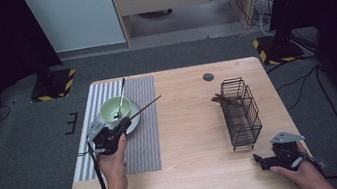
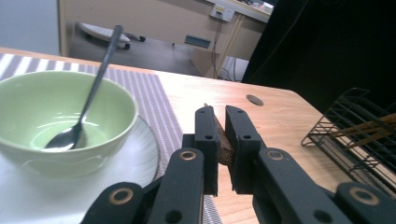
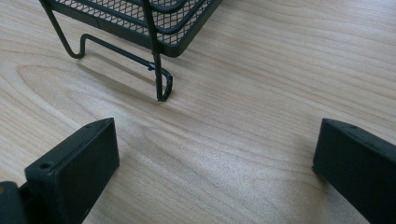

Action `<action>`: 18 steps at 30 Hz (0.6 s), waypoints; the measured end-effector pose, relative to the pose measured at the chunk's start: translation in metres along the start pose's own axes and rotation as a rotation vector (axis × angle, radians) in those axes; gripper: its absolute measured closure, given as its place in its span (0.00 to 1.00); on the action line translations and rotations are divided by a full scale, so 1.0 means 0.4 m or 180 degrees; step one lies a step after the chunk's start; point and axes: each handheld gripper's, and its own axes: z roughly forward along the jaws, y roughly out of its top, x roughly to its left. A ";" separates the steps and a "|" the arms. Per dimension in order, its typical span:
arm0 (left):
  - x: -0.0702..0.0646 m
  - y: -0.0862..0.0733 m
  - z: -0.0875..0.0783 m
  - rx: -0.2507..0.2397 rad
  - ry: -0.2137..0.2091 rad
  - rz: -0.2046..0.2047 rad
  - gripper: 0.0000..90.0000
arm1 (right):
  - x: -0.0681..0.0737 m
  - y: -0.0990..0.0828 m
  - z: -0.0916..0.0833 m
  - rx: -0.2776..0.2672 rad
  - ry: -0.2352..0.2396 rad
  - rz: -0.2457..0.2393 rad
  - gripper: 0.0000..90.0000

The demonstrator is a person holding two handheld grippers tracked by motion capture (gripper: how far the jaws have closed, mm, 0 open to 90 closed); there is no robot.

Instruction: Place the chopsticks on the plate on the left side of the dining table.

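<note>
Beside the green bowl [image 1: 115,108], the left gripper [image 1: 122,126] holds a brown chopstick [image 1: 145,107] tight in its fingers, seemingly mid-carry, next needing a placement spot near the bowl, while the right gripper [image 1: 259,161] rests open-fingered on the counter [image 1: 191,121], well apart from the bowl.
</note>
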 end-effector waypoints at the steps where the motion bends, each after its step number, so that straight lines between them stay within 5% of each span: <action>1: 0.005 -0.002 -0.002 -0.0001 0.0016 -0.0013 0.93 | 0.000 0.000 0.000 -0.0001 0.0001 0.0000 0.00; 18: 0.091 -0.036 -0.058 0.0034 0.0260 -0.0055 0.93 | 0.000 0.000 0.000 -0.0001 0.0001 0.0000 0.00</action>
